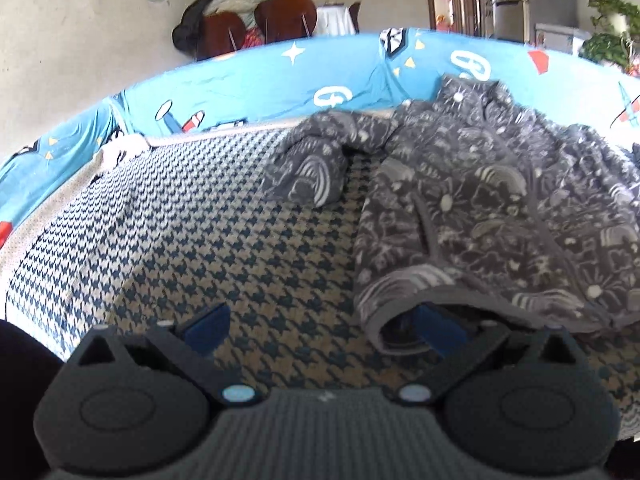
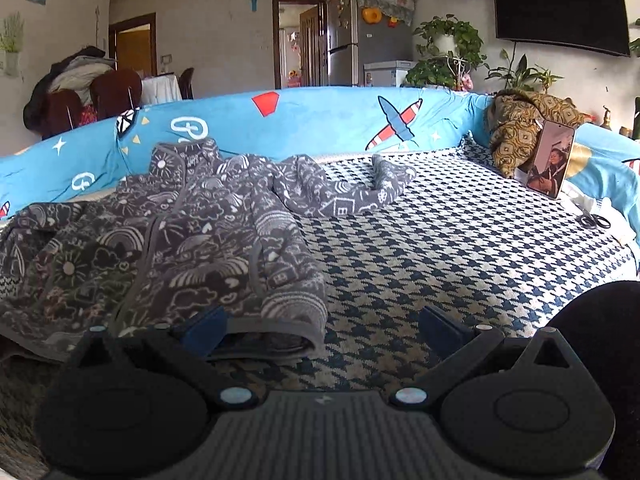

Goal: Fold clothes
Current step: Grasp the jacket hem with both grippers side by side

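So the grey patterned jacket (image 2: 172, 240) is lying spread out on the houndstooth blanket (image 2: 460, 248), one sleeve (image 2: 344, 192) trailing off to the right toward the far side. In the left wrist view the same jacket (image 1: 488, 208) fills the right half, with its other sleeve (image 1: 308, 168) bunched up at the far left of it.

Left tongs (image 1: 324, 324) are wide open. The right blue finger sits just under the jacket's near hem, which curls up over it, and the left finger is out over bare blanket (image 1: 160, 240). Nothing pinched.

Right tongs (image 2: 324, 324) are also spread wide. The left finger is right at the near hem corner of the jacket, the right one over blanket, not gripping anything.

Behind it all runs the blue sofa cover (image 2: 312, 120) with planes and stars on it. Far right there's a phone (image 2: 550, 160) propped against a gold patterned cushion (image 2: 516, 128), and scissors (image 2: 594, 221) lying near it.
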`<action>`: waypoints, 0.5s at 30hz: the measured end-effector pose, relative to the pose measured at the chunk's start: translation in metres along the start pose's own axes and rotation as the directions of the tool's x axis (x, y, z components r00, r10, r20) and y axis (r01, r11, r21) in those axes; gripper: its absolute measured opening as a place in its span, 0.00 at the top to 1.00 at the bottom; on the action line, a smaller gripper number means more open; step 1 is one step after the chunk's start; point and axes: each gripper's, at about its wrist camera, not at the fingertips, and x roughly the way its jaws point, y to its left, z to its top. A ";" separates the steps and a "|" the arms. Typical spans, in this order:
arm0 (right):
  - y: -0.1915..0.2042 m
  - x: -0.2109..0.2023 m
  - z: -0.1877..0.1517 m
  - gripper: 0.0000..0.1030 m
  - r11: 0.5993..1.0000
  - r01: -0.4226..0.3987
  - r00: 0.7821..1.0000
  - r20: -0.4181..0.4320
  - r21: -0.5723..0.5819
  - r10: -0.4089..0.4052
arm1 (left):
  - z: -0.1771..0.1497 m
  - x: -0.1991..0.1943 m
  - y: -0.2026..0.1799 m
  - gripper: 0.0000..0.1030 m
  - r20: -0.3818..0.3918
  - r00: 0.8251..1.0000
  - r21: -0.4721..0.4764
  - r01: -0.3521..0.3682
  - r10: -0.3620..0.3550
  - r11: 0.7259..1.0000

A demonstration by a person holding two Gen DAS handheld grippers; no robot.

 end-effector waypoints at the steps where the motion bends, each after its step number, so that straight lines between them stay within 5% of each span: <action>1: 0.001 -0.001 0.001 0.01 1.000 -0.006 1.000 0.011 -0.002 0.006 | 0.002 -0.003 0.000 0.00 0.025 1.000 -0.004 -0.004 0.004 1.000; 6: 0.010 0.001 -0.002 0.01 0.998 -0.050 0.999 0.015 -0.047 0.050 | 0.007 -0.010 0.000 0.00 0.109 0.993 -0.035 -0.031 0.035 0.999; 15: 0.028 0.002 -0.009 0.01 0.976 -0.177 0.983 0.020 -0.125 0.181 | 0.015 0.009 -0.005 0.00 0.074 0.997 -0.080 -0.018 0.024 0.997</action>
